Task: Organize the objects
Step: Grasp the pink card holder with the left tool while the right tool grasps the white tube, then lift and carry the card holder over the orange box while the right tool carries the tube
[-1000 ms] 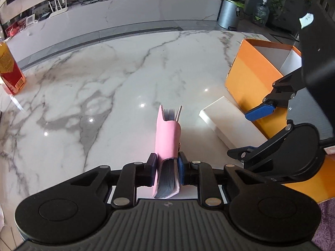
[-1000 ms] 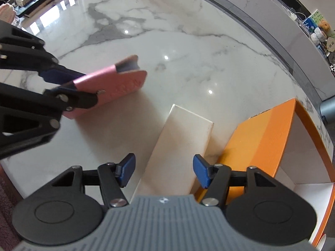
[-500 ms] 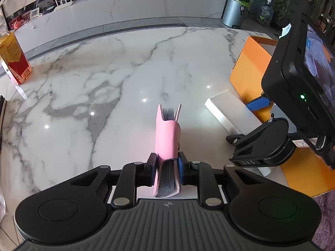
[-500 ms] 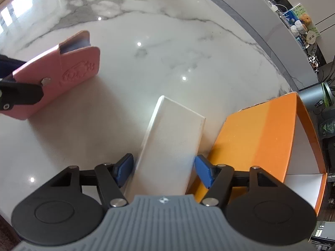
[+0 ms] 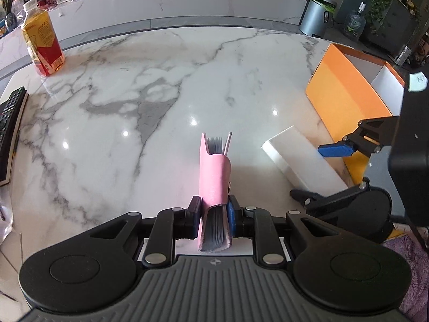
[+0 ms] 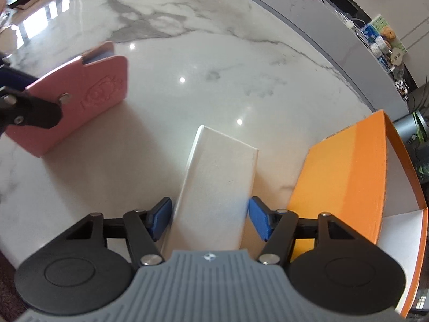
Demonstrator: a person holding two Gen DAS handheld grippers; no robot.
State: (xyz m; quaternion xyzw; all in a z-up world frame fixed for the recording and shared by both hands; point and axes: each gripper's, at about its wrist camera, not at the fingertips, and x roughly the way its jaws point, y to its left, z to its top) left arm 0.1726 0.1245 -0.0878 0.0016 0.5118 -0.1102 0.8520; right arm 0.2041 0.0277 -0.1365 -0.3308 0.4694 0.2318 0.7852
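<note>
My left gripper [image 5: 214, 212] is shut on a pink card wallet [image 5: 214, 177] and holds it on edge just above the marble table [image 5: 134, 80]. In the right wrist view the wallet [image 6: 88, 94] shows at the left with a left finger [image 6: 32, 110] across it. A flat white box [image 6: 222, 171] lies on the table beside an open orange box [image 6: 343, 166]. My right gripper [image 6: 210, 217] stands open and straddles the white box's near end, a blue pad close to each long side. From the left wrist view the right gripper [image 5: 321, 173] sits over the white box [image 5: 295, 158], next to the orange box [image 5: 340, 91].
A yellow and red juice bottle [image 5: 43, 43] stands at the table's far left. A black remote [image 5: 10, 118] lies at the left edge. Purple fabric [image 5: 413, 263] shows past the near right edge. A grey bin [image 5: 316, 16] stands beyond the table.
My right gripper has moved forward and down along the white box, which now lies between its pads. My left gripper, still holding the wallet, has shifted sideways, and more of the bottle shows.
</note>
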